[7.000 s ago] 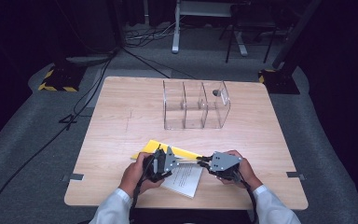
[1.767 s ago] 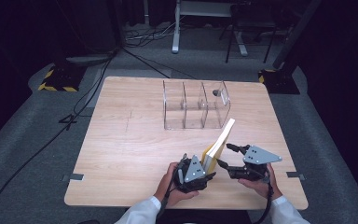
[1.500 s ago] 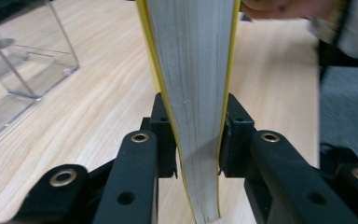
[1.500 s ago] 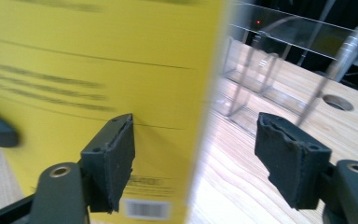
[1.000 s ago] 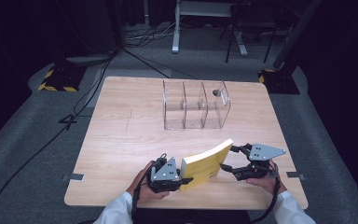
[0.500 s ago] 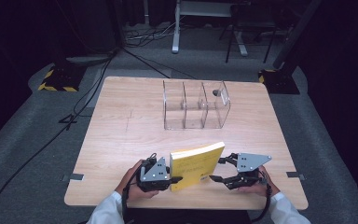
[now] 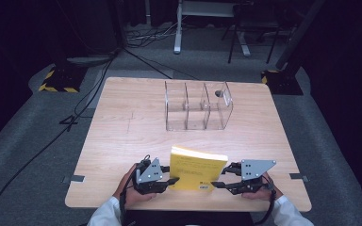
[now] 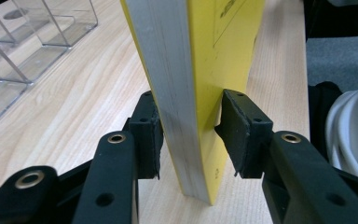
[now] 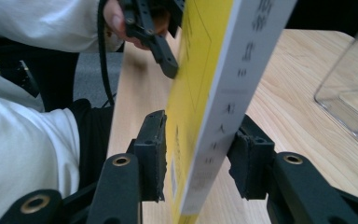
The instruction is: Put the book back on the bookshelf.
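Here the yellow book (image 7: 196,168) is standing on edge at the near middle of the table (image 7: 122,136), its far cover hidden. The left gripper (image 7: 173,180) has just been opening, one pad clear of the cover. The right gripper (image 7: 219,184) has just been closing around the spine; whether its pads are pressing is hard to tell. The clear organizer (image 7: 198,106) is sitting farther back.

A yellow book (image 8: 223,70) with a smooth matt paper cover stands between matt black plastic jaws on a pale wood-grain bench (image 7: 122,136); beyond the jaws, a glossy clear plastic organizer (image 7: 198,106).
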Action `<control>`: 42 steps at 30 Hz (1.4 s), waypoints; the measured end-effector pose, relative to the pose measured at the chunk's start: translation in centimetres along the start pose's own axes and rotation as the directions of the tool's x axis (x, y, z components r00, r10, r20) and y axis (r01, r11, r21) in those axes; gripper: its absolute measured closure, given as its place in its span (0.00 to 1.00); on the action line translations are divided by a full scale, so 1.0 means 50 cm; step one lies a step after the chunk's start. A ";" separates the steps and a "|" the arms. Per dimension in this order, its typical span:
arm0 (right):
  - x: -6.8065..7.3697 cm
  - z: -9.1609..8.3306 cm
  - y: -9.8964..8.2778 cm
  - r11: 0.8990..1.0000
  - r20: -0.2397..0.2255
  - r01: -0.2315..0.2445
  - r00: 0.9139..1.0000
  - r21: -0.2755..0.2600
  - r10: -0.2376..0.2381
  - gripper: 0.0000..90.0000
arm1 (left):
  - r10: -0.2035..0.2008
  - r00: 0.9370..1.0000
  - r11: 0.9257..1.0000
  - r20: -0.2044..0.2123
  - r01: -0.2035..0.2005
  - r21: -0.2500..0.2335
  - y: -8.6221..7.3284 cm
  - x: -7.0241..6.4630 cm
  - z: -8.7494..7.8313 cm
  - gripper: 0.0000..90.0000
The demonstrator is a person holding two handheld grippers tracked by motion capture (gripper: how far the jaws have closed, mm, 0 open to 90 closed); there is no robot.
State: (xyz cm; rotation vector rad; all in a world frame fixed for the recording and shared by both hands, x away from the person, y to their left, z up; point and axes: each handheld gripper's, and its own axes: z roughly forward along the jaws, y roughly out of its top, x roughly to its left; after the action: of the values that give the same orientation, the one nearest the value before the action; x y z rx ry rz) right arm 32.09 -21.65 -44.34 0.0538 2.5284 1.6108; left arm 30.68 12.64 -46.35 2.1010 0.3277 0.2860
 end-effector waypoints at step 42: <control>-0.036 -0.057 -0.012 0.993 0.295 -0.098 0.949 -0.062 0.112 0.84 | -0.062 0.998 0.997 0.013 0.062 -0.042 0.081 0.067 0.172 0.49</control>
State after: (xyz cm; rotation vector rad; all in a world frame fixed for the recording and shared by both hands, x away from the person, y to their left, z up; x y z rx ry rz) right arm 33.49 -24.68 -43.52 0.4020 2.2901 1.5623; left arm 37.13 4.91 -47.08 2.0459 0.3758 0.2419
